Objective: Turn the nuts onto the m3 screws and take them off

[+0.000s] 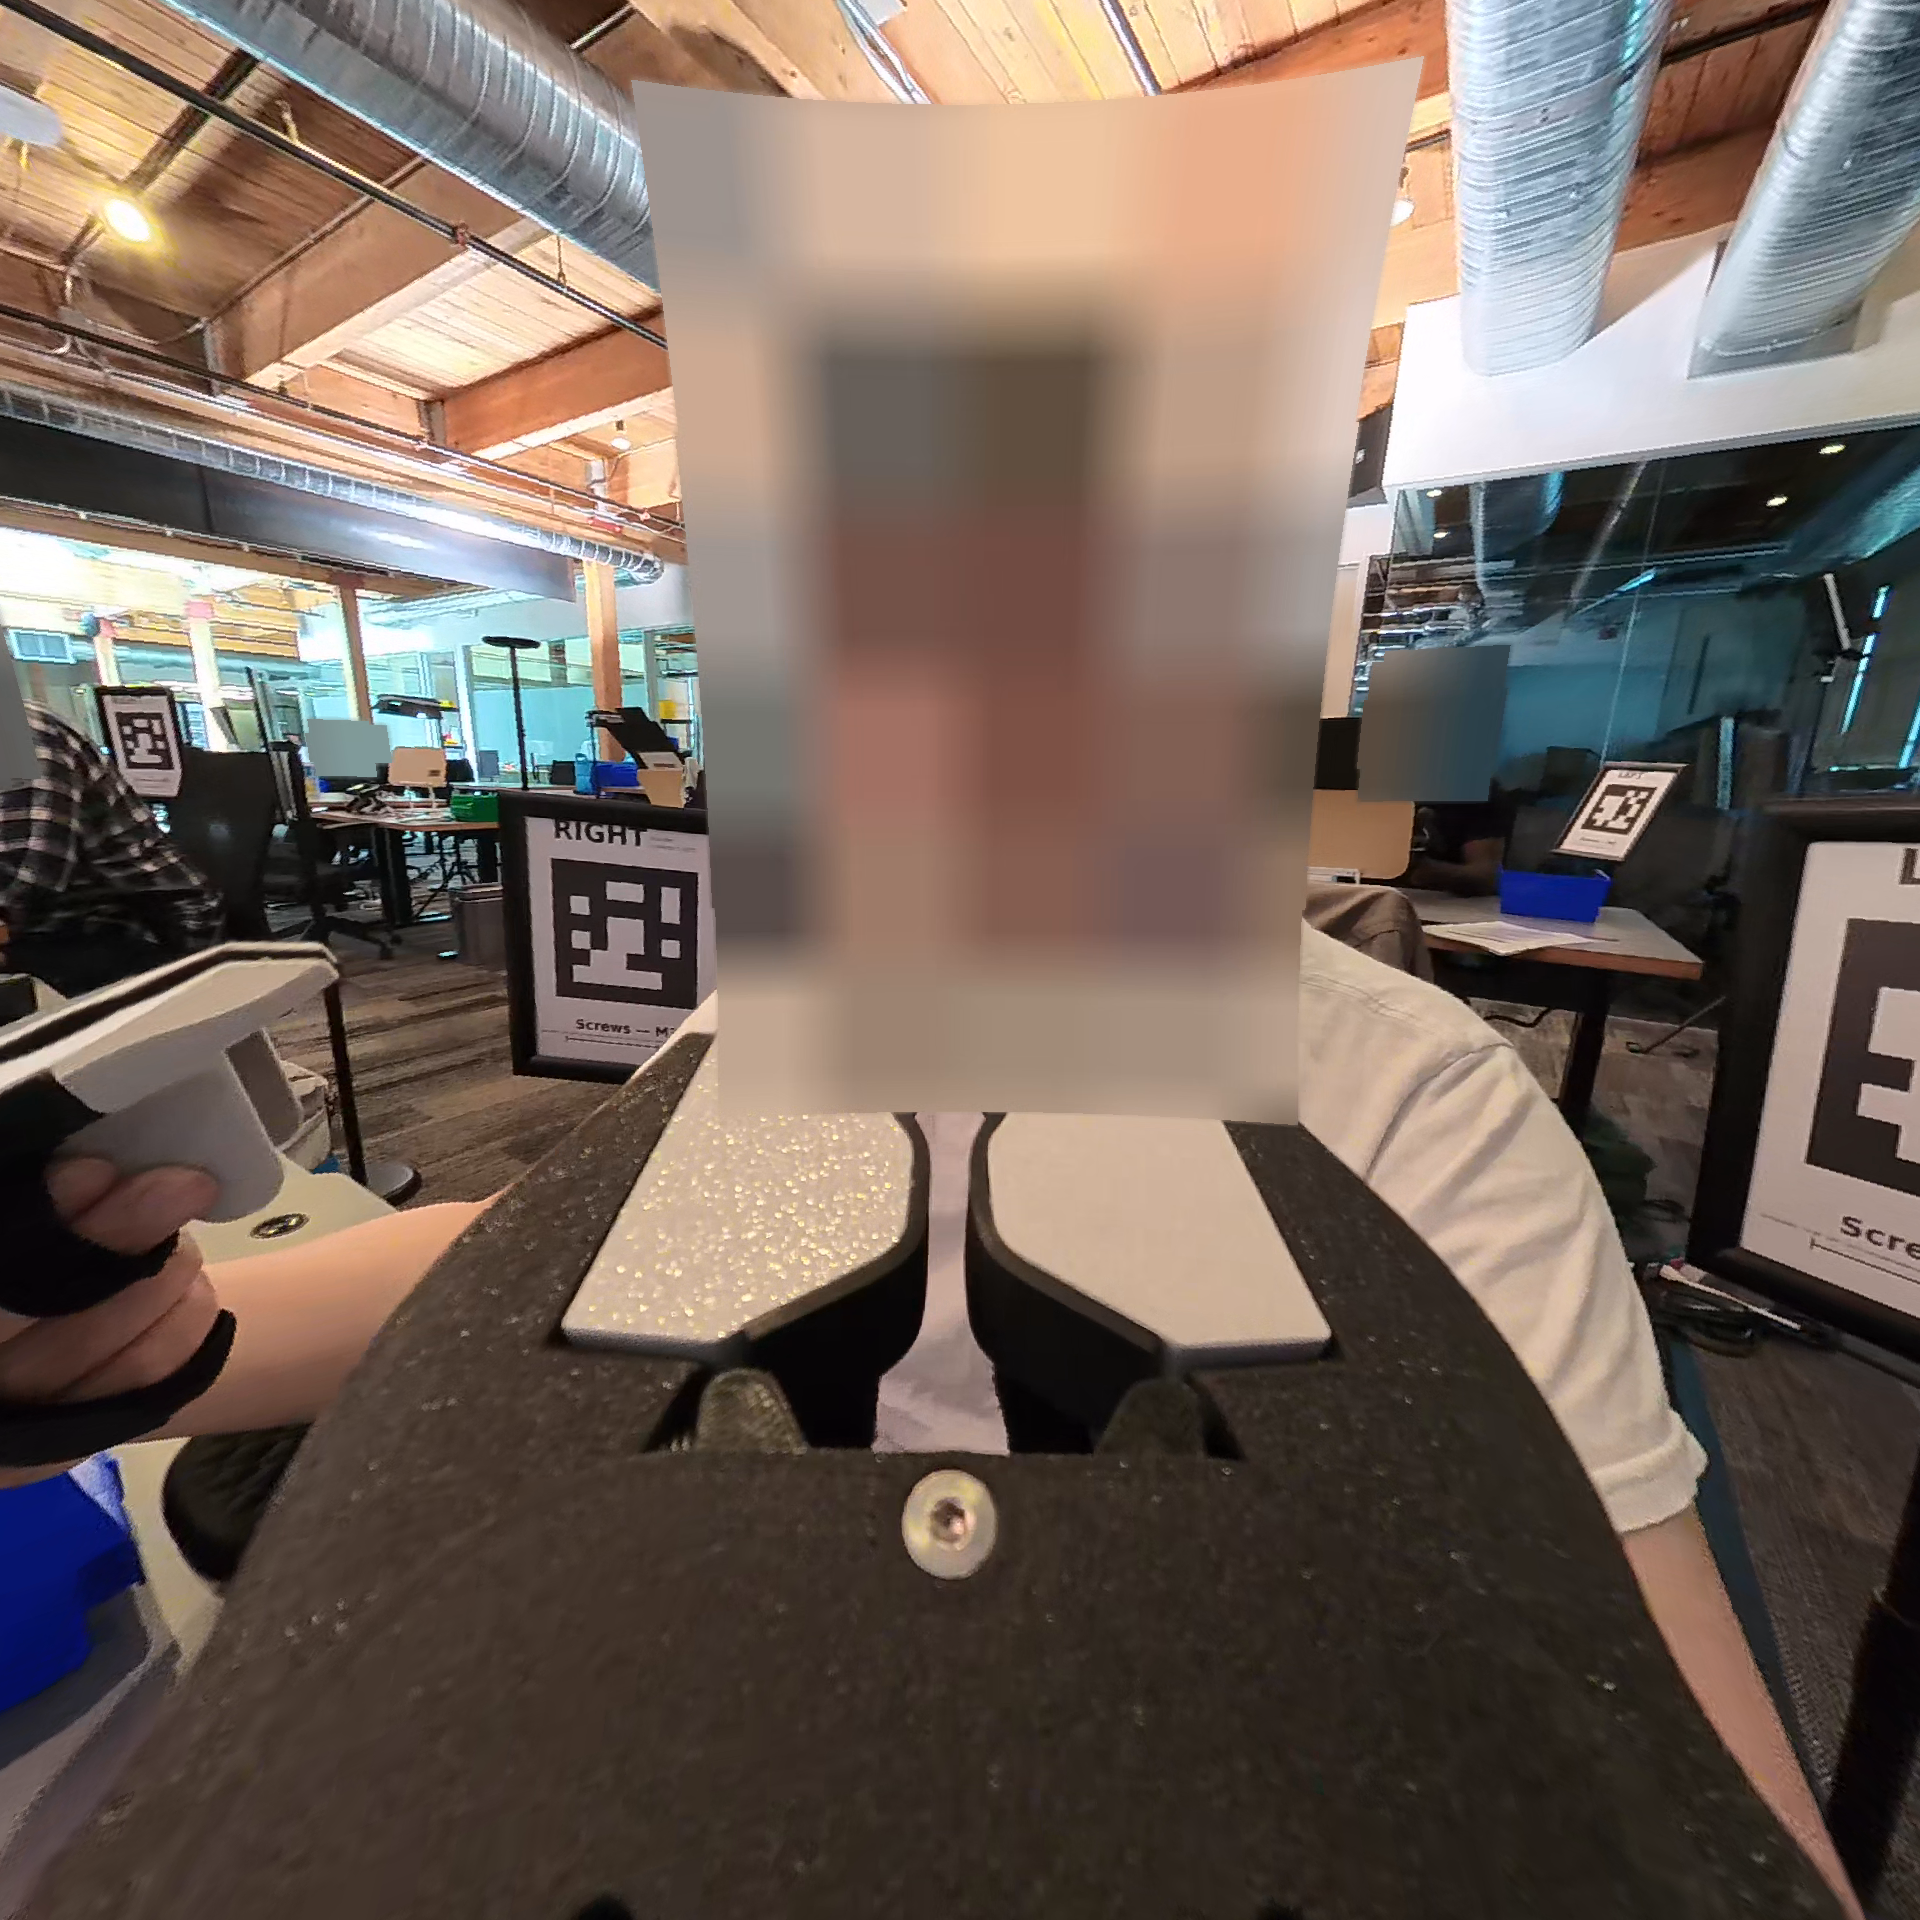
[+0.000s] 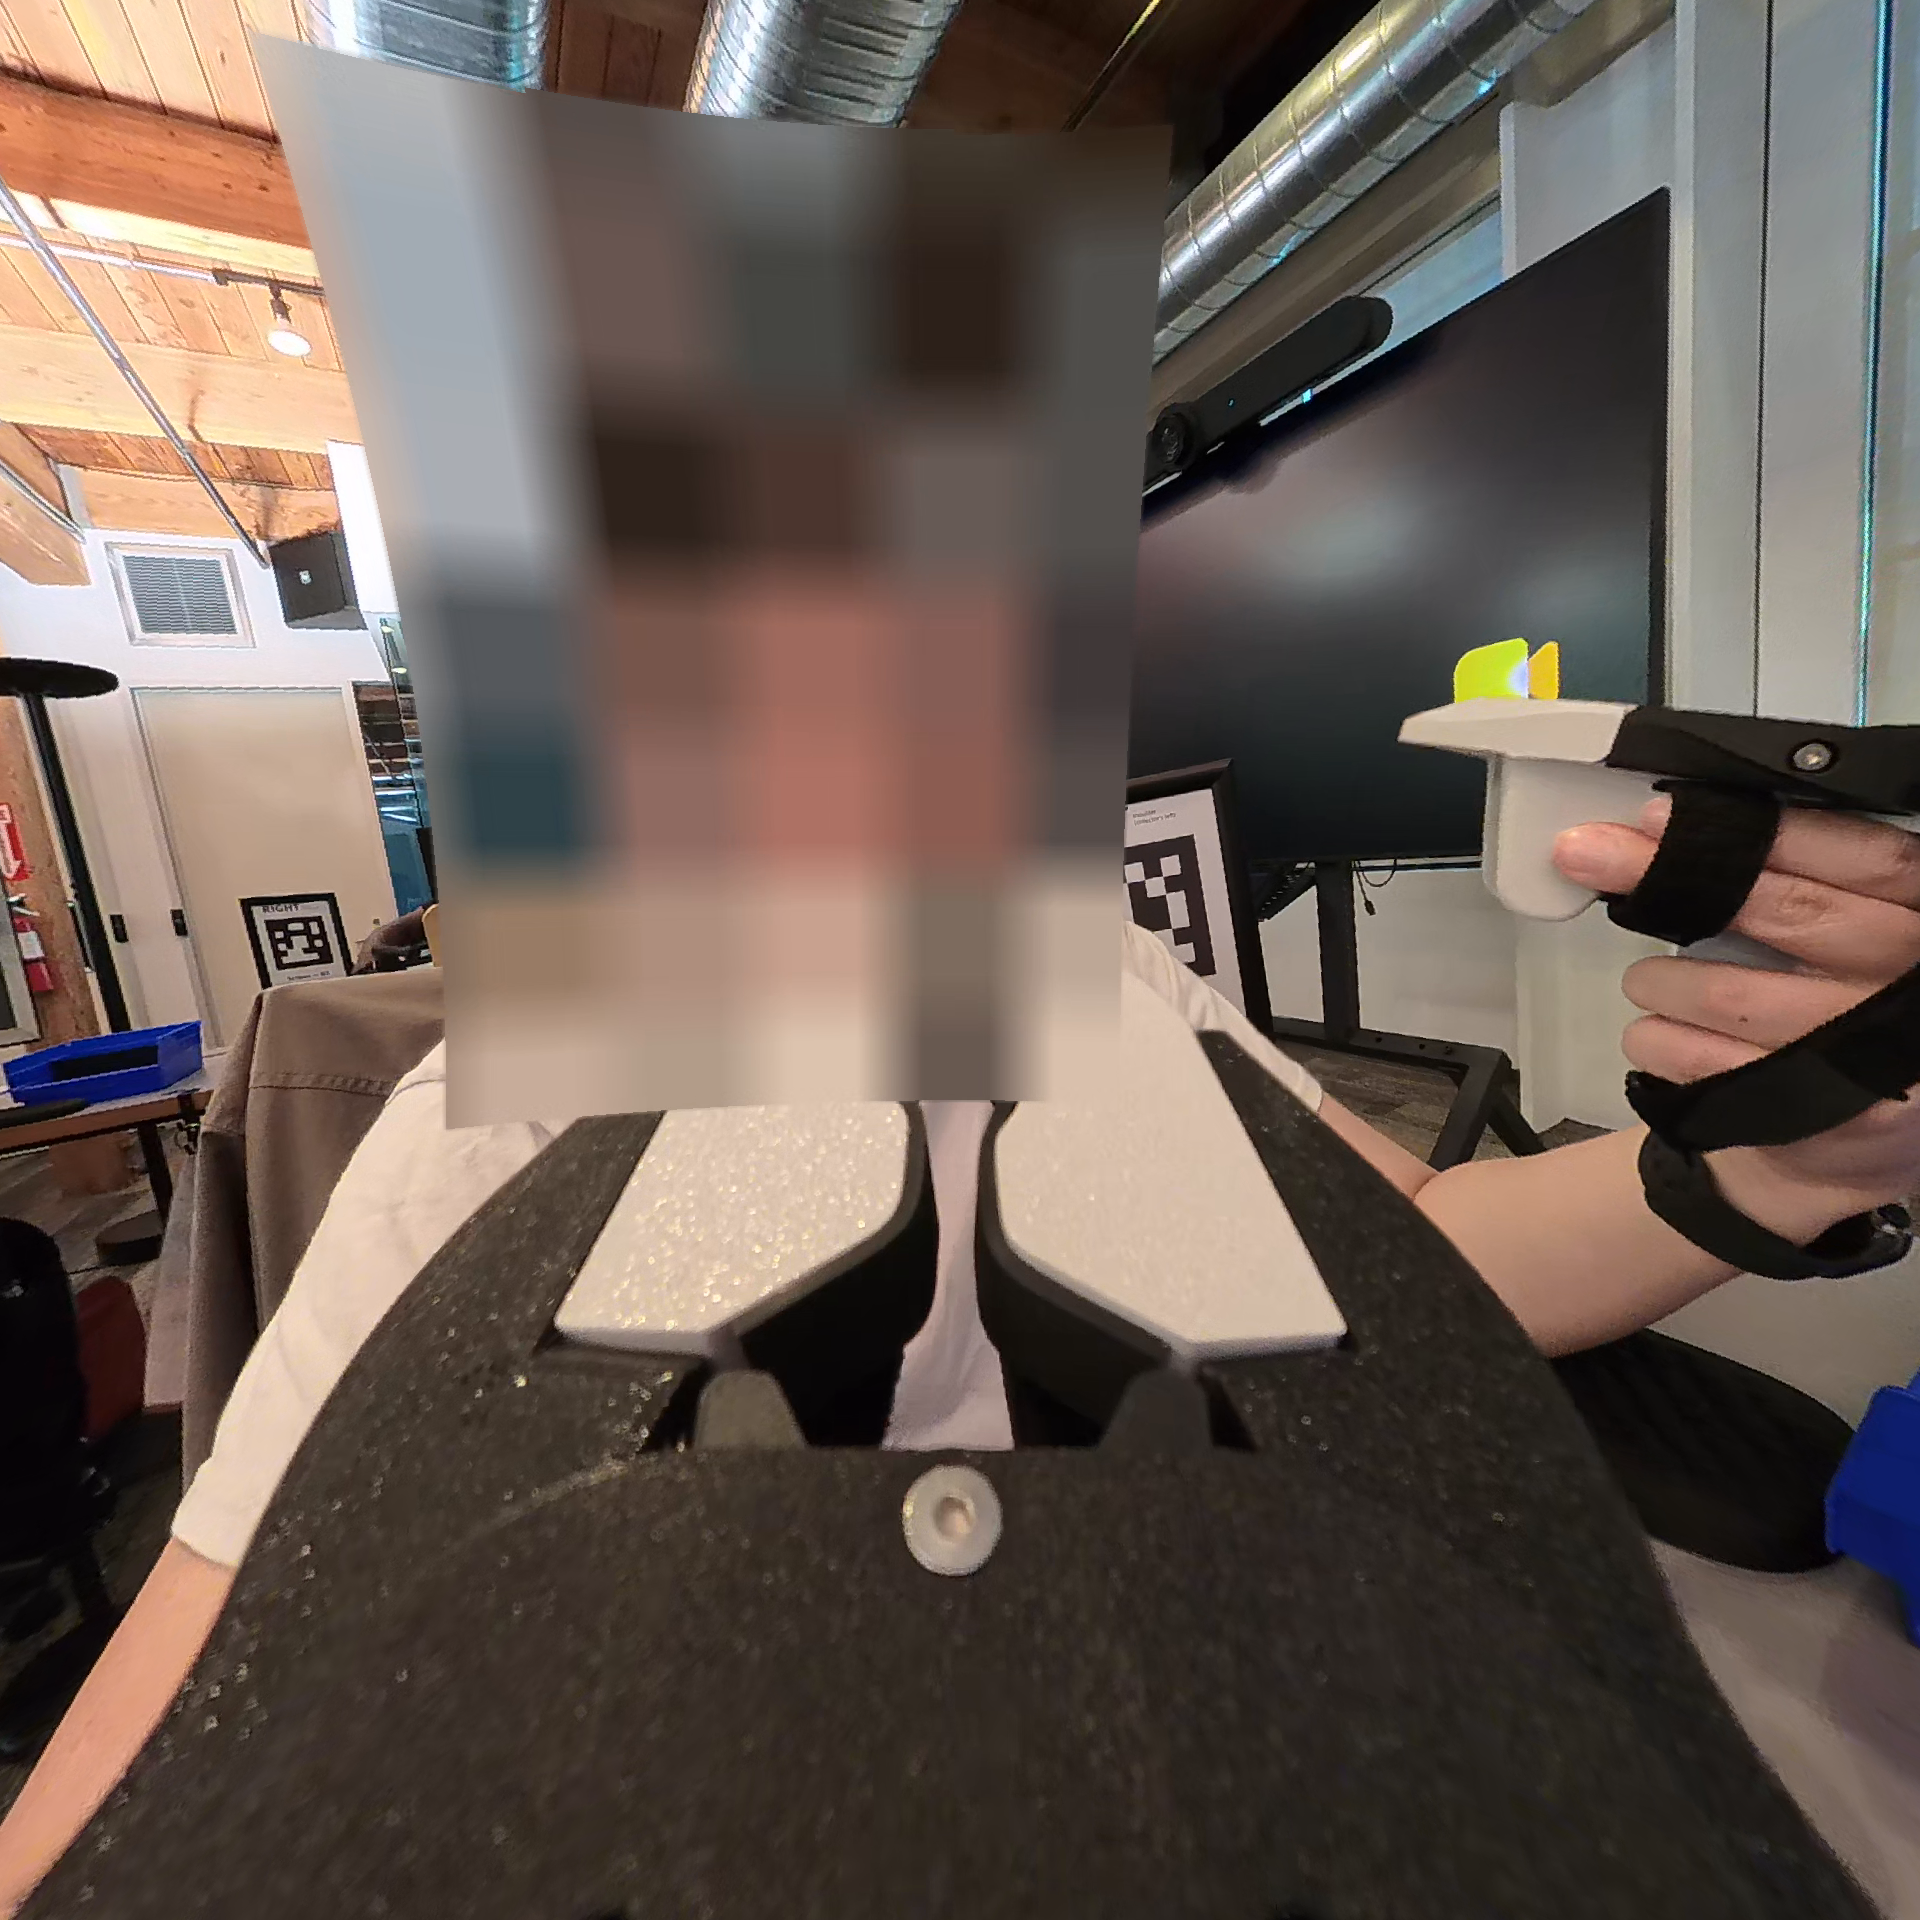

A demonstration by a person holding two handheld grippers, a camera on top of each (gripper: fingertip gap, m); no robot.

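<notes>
Left wrist view: both grippers raised and aimed at the person's white shirt (image 1: 1455,1143), no work surface ahead.
Left gripper (image 1: 945,1195) has its jaws nearly pressed together with a thin slit between them, holding nothing; right gripper (image 2: 951,1195) is the same, narrow gap, nothing pinched. Nuts and m3 screws are not visible in either view. Room is an open office with a wood-beam ceiling and silver ducts (image 1: 499,135). Framed marker signs (image 1: 613,935) stand far left and near right. A dark wall screen (image 2: 1403,623) hangs far right in the right wrist view. Containers: blue bin (image 1: 1553,894) on a far desk, contents can't be told; another blue bin (image 2: 104,1060) on a table far left, something dark inside; blue bin corner (image 2: 1881,1507) near right.
</notes>
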